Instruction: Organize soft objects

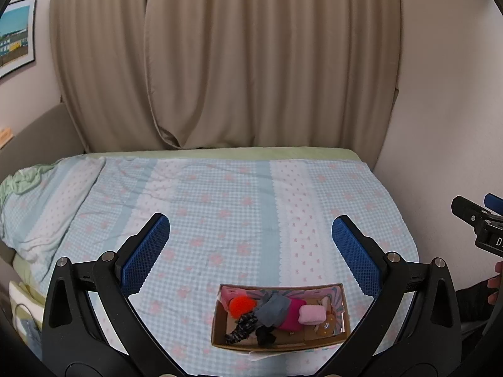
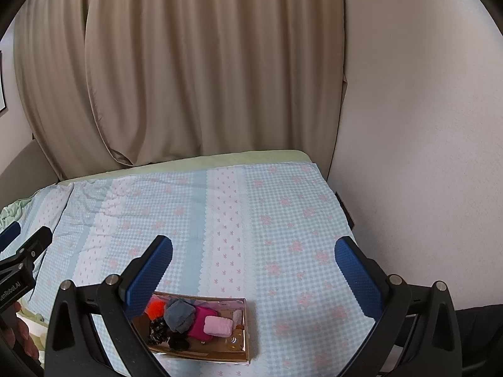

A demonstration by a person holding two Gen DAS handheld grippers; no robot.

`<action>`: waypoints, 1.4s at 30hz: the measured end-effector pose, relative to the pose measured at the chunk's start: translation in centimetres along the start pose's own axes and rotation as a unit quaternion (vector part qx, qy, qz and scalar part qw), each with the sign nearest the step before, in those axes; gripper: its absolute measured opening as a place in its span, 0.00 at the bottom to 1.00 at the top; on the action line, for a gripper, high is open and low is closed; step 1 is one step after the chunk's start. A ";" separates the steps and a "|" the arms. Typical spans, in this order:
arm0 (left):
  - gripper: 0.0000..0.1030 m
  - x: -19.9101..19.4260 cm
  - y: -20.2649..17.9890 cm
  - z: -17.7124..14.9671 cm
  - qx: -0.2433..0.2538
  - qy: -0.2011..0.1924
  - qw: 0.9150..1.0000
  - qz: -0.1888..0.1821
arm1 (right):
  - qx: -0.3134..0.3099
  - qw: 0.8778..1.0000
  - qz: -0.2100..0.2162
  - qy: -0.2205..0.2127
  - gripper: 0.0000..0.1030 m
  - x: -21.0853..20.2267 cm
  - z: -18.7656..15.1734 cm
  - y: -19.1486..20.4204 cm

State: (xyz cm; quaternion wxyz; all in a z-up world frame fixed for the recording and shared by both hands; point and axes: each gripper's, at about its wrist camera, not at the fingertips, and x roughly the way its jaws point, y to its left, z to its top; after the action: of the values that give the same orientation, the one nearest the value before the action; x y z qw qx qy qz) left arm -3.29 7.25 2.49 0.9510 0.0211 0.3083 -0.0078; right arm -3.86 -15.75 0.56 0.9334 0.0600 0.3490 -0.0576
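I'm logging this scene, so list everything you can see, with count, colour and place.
box: one, cardboard, near edge of bed
orange ball: one, box's left end
grey cloth: one, mid box
magenta cloth: one, under pink roll
pink roll: one, pale, box's right half
patterned cloth: one, black and white, box's front left
black cloth: one, box front
bedspread: one, blue check with pink flowers, over bed
curtain: beige, behind bed
picture: one, left wall
left tool: open, above bed
right tool: open, above bed
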 end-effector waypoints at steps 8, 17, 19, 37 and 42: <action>1.00 0.0 0.0 0.0 -0.001 0.001 1.000 0.001 | 0.000 1.000 0.001 0.001 1.00 0.1 0.0 0.0; 1.00 0.0 0.0 0.0 -0.001 0.001 1.000 0.001 | 0.000 1.000 0.001 0.000 1.00 0.1 0.1 0.2; 1.00 0.1 0.1 0.0 0.000 0.001 1.000 0.000 | -0.001 1.000 0.002 0.000 1.00 0.2 0.2 0.2; 1.00 -1.3 -0.3 0.6 0.014 -0.027 1.000 0.000 | -0.004 1.000 0.005 -0.003 1.00 0.4 0.5 0.3; 1.00 -1.6 -0.5 0.8 0.012 -0.040 0.999 0.001 | -0.006 1.000 0.009 -0.001 1.00 0.7 0.6 0.3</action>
State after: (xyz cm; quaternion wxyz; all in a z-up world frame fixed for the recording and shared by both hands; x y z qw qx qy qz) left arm -4.13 6.73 4.03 0.9623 0.0325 0.2697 -0.0117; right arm -2.92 -15.62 0.60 0.9344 0.0574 0.3483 -0.0473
